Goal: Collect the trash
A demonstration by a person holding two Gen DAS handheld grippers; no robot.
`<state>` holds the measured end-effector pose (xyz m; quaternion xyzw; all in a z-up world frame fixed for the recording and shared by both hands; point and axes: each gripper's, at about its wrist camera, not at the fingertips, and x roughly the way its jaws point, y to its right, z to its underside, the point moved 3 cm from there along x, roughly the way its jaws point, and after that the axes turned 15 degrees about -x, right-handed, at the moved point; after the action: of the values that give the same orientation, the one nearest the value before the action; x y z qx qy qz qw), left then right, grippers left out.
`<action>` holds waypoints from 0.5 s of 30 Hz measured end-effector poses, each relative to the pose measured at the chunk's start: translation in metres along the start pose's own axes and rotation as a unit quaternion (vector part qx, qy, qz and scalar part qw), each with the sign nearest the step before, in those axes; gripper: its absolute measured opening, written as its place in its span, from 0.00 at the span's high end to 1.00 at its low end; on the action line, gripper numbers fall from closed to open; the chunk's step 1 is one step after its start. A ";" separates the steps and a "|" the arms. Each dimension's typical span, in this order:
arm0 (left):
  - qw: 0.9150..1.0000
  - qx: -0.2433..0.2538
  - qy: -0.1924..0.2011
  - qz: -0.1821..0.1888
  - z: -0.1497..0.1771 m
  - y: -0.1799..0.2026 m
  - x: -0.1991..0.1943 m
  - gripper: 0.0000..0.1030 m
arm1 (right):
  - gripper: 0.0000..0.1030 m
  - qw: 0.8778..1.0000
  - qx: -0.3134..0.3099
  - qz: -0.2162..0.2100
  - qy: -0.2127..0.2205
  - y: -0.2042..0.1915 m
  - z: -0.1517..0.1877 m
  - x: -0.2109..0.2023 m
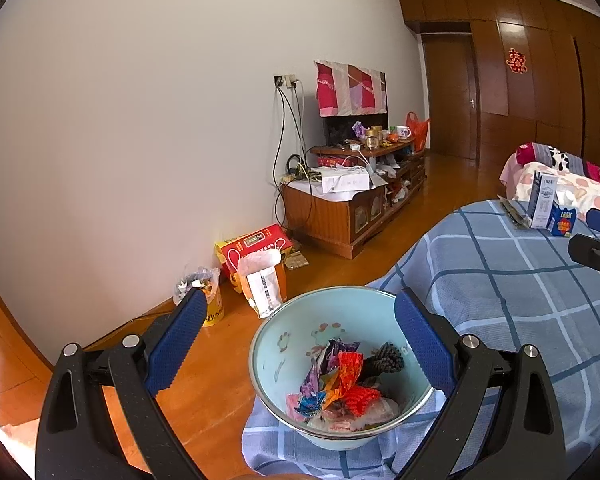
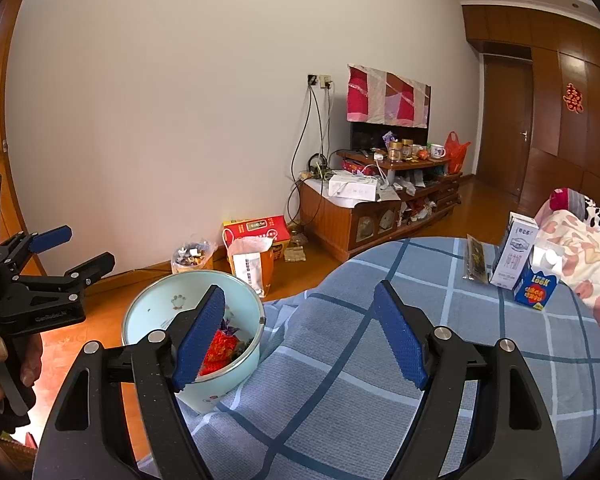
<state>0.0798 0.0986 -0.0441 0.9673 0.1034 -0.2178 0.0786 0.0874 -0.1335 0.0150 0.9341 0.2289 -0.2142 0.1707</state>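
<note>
A pale blue bowl-shaped bin (image 1: 284,320) sits at the near left edge of a table with a blue checked cloth (image 1: 500,280). Crumpled wrappers (image 1: 340,380) lie inside it. My left gripper (image 1: 300,328) is open and empty, hovering over the bin. My right gripper (image 2: 300,328) is open and empty above the cloth, right of the bin (image 2: 156,304). At the table's far right stand a white milk carton (image 2: 514,254), a small blue carton (image 2: 538,284) and a flat dark packet (image 2: 476,258). The left gripper also shows in the right wrist view (image 2: 72,248).
A wooden TV cabinet (image 2: 364,220) with clutter stands against the white wall. A red box (image 2: 256,232), a paper bag (image 2: 252,264) and a small full trash bucket (image 2: 190,258) sit on the wooden floor. A sofa with a floral cover (image 2: 580,248) lies beyond the table.
</note>
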 end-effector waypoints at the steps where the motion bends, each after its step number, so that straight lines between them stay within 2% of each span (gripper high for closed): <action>1: 1.000 0.000 0.000 0.000 0.000 0.000 0.000 0.10 | 0.26 1.000 0.001 0.000 0.000 0.000 0.000 0.000; 7: 1.000 0.004 0.000 -0.006 0.002 0.000 0.001 0.10 | 0.26 1.000 0.005 0.002 -0.003 0.005 0.002 0.001; 9: 1.000 0.006 0.000 -0.006 0.001 0.000 0.001 0.10 | 0.23 1.000 0.012 0.007 -0.009 0.013 0.005 0.003; 13: 1.000 0.001 -0.009 -0.001 0.001 0.000 0.003 0.10 | 0.20 0.998 0.037 0.030 -0.044 0.049 0.021 0.012; 15: 1.000 -0.001 -0.015 0.004 0.001 -0.002 0.005 0.10 | 0.18 0.993 0.068 0.054 -0.085 0.089 0.043 0.021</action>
<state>0.0831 0.1006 -0.0474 0.9642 0.0981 -0.2323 0.0821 0.1350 -0.2185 -0.0123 0.9331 0.1474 -0.2981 0.1370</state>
